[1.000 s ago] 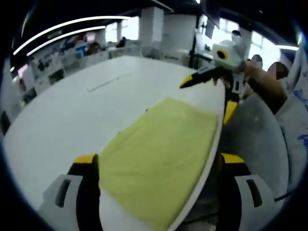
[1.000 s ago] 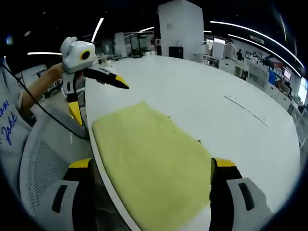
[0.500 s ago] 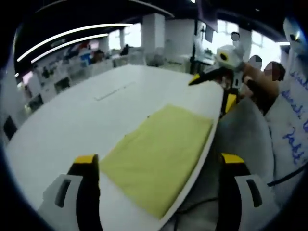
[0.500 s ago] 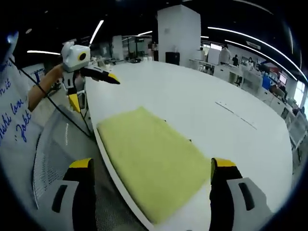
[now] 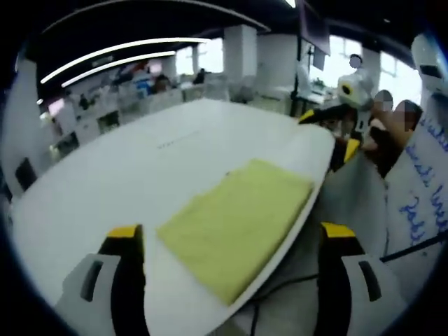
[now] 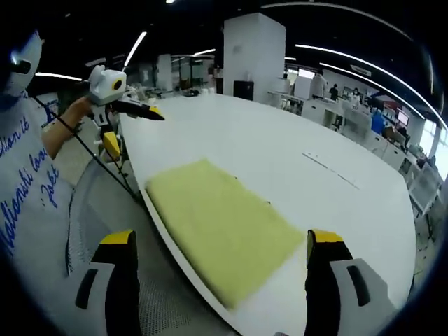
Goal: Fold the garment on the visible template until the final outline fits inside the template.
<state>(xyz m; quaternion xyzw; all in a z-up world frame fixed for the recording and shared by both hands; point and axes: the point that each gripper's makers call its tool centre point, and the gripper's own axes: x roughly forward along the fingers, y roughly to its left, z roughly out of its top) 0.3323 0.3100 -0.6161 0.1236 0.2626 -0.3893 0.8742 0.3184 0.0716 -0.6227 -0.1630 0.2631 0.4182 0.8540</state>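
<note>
A yellow garment (image 5: 234,222), folded into a flat rectangle, lies at the near edge of the white table (image 5: 105,189). Well back from it and above the table edge, my left gripper (image 5: 231,231) stands open with nothing between its jaws. In the right gripper view the same garment (image 6: 218,225) lies ahead of my right gripper (image 6: 220,238), also open and holding nothing. Each gripper shows in the other's view, held in the air beyond the garment's far end: the right gripper (image 5: 323,113) and the left gripper (image 6: 131,105). Neither touches the cloth.
A thin line (image 6: 329,170) is marked on the table farther in. A person's white shirt with blue writing (image 6: 28,175) and a grey mesh chair (image 6: 98,210) stand off the table edge. Desks and columns fill the room behind.
Both views have drawn back from the table, so the garment looks smaller and farther off. The garment itself lies as before, and both grippers stay open.
</note>
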